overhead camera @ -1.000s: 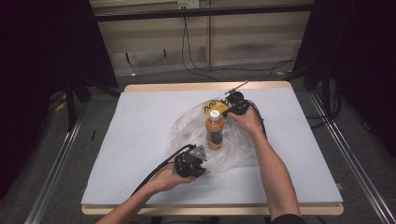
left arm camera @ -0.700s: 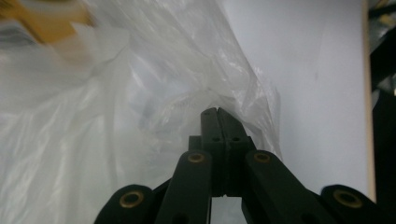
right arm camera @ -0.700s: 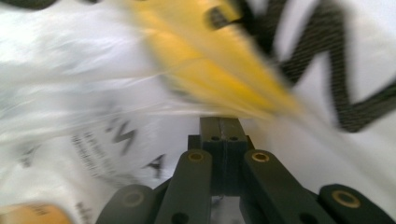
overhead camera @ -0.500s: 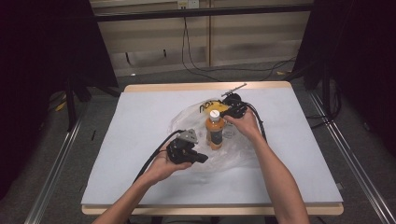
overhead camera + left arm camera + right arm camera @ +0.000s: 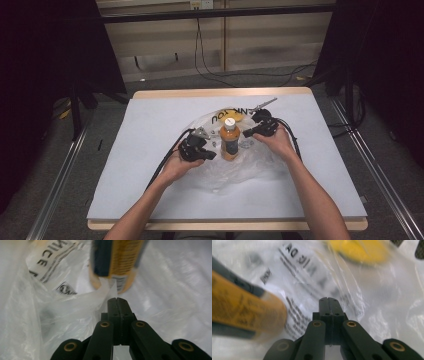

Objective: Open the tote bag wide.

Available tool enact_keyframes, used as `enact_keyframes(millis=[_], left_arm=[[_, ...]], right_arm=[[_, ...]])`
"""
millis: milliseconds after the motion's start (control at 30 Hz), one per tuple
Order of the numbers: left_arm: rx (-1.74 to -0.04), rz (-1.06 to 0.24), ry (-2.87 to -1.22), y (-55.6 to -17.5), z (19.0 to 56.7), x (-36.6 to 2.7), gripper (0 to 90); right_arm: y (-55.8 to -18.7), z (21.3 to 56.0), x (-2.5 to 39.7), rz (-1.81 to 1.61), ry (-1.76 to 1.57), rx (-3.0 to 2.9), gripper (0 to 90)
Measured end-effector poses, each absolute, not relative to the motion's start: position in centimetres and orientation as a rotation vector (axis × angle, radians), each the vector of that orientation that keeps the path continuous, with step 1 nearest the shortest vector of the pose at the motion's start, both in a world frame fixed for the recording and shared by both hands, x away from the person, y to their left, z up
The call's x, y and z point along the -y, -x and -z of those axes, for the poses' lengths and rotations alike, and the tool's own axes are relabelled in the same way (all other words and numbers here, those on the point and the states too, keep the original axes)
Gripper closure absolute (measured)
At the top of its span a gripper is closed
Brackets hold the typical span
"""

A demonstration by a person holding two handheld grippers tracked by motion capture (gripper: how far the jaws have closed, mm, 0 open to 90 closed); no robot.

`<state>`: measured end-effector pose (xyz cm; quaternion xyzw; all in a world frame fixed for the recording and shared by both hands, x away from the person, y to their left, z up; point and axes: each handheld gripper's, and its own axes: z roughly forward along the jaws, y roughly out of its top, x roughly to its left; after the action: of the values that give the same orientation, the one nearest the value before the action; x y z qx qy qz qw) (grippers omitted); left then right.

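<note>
I am pinching a fold of the plastic bag (image 5: 62, 315) with my left gripper (image 5: 116, 299), the orange bottle (image 5: 117, 263) standing upright just ahead of its tips. My right gripper (image 5: 328, 299) is pressing its jaws together over the bag, bottle to their left.

The right gripper (image 5: 328, 300) has its two black jaws pressed together over a clear plastic bag (image 5: 372, 302) with black print and a yellow patch (image 5: 359, 250), an orange bottle (image 5: 242, 312) (blurred) at left.
</note>
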<state>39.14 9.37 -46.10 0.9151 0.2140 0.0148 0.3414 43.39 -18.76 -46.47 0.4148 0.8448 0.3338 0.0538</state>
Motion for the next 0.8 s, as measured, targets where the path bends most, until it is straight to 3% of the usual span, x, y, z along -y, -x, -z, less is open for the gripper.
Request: enact_keyframes(millis=[333, 433, 800], left_arm=[[-0.666, -0.135, -2.373, -41.0, 47.4, -11.4, 90.0], [-0.727, -0.09, -2.309, -41.2, 47.6, -12.3, 90.0], [-0.662, -0.082, -2.326, -40.6, 47.6, -12.1, 90.0]], right_arm=[[-42.0, 48.0, 21.2, -1.054, -1.279, -2.527, 90.0], [-41.5, 47.7, 21.4, -1.002, -1.261, -2.539, 90.0], [-41.9, 47.8, 21.0, -0.979, -1.31, -2.466, 90.0]])
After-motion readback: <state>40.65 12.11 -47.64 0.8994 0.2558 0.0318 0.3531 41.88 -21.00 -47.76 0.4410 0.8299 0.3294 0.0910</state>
